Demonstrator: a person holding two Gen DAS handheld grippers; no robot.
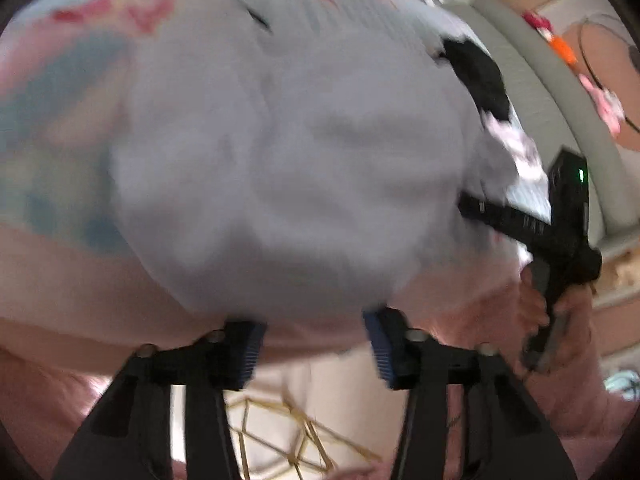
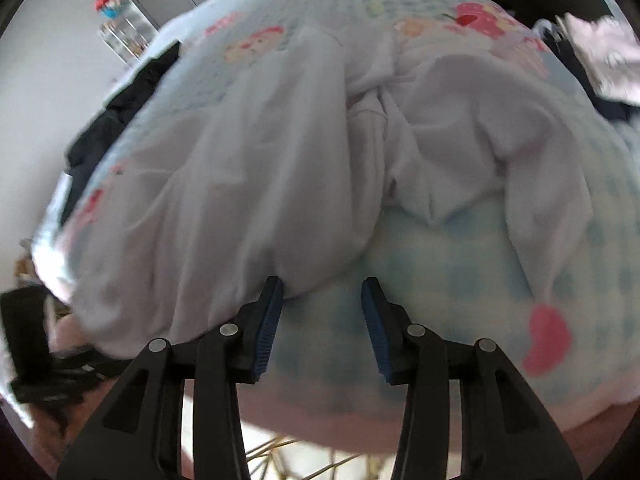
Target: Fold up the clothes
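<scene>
A white garment (image 2: 256, 184) lies crumpled on a bed covered by a blue-checked quilt (image 2: 472, 280) with pink cartoon prints. In the left wrist view the white garment (image 1: 288, 168) fills most of the frame, blurred. My left gripper (image 1: 316, 336) is open, its blue pads at the garment's near edge with nothing between them. My right gripper (image 2: 322, 292) is open, its left fingertip (image 2: 272, 292) touching the garment's near hem. The right gripper's body (image 1: 560, 240) shows at the right of the left wrist view, held in a hand.
Dark clothes (image 2: 120, 100) lie at the bed's left side and a black item (image 1: 476, 72) at its far side. A pale patterned garment (image 2: 600, 52) lies at the upper right. A grey padded bed frame (image 1: 540, 92) runs along the right. A gold wire object (image 1: 288, 440) lies on the floor below.
</scene>
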